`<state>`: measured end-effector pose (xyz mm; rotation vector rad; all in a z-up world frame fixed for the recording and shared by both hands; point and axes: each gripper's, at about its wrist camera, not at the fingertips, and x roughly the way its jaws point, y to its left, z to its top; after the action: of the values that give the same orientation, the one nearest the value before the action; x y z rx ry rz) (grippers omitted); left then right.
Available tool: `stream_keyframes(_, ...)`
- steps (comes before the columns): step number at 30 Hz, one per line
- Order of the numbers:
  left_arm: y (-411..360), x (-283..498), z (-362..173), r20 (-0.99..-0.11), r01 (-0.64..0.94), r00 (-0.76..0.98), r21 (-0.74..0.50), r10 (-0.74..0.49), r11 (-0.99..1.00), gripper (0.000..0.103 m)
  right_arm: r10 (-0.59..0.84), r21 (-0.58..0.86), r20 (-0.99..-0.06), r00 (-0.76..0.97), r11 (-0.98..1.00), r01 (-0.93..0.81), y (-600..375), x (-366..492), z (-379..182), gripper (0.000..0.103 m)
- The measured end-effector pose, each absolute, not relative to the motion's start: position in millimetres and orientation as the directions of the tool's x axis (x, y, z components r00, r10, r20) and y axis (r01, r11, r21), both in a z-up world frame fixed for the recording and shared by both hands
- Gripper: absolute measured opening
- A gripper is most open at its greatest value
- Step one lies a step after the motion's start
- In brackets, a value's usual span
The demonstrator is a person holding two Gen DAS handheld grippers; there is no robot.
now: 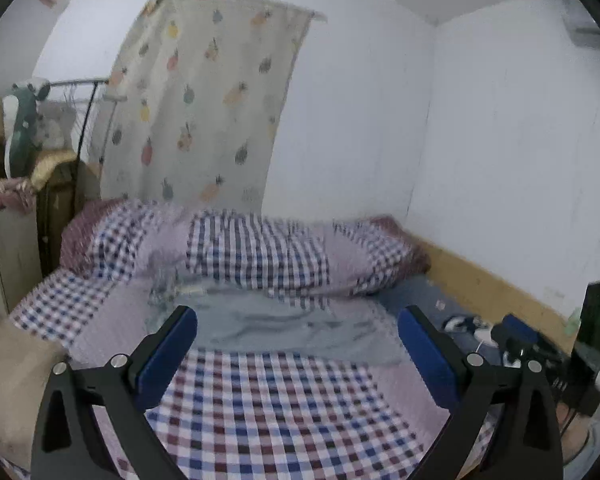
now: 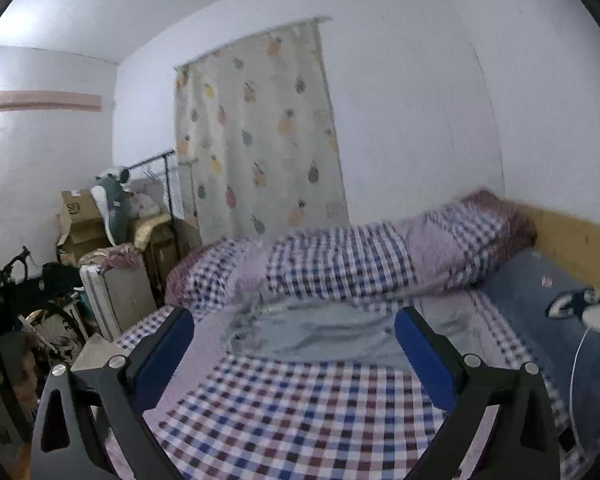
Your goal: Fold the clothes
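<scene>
A light grey garment (image 1: 292, 328) lies spread and wrinkled on the checked bedsheet (image 1: 260, 408), in front of a rolled checked quilt (image 1: 256, 252). My left gripper (image 1: 298, 320) is open above the sheet, short of the garment, with nothing between its blue pads (image 1: 172, 352). The right wrist view shows the same grey garment (image 2: 312, 336) on the checked sheet (image 2: 300, 412). My right gripper (image 2: 294, 320) is open too, held above the sheet just short of the garment. At the right edge of the left wrist view, part of the right gripper's body (image 1: 540, 344) shows.
A pineapple-print curtain (image 1: 204, 100) hangs on the far wall. Boxes, a clothes rack (image 2: 168, 184) and a plush toy (image 2: 114, 204) crowd the floor left of the bed. A blue blanket (image 2: 548, 320) with a white cable lies on the right beside a wooden bed board (image 2: 572, 236).
</scene>
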<state>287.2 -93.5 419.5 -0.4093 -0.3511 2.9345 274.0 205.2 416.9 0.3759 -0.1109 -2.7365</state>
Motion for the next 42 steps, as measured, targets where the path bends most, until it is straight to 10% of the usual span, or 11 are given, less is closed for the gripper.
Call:
stream_keyframes(22, -6, 59, 100, -0.584, 0.015, -0.811, -0.088, 0.04, -0.996, 0.102, -0.262, 0.172, -0.636, -0.726, -0.965, 0.198, 226, 26, 88, 0.103)
stream_keyframes(42, -1, 8, 11, -0.76, 0.041, -0.65, -0.022, -0.01, -0.999, 0.102, -0.189, 0.113, -0.796, -0.574, -0.98, 0.165, 211, -11, 8, 0.103)
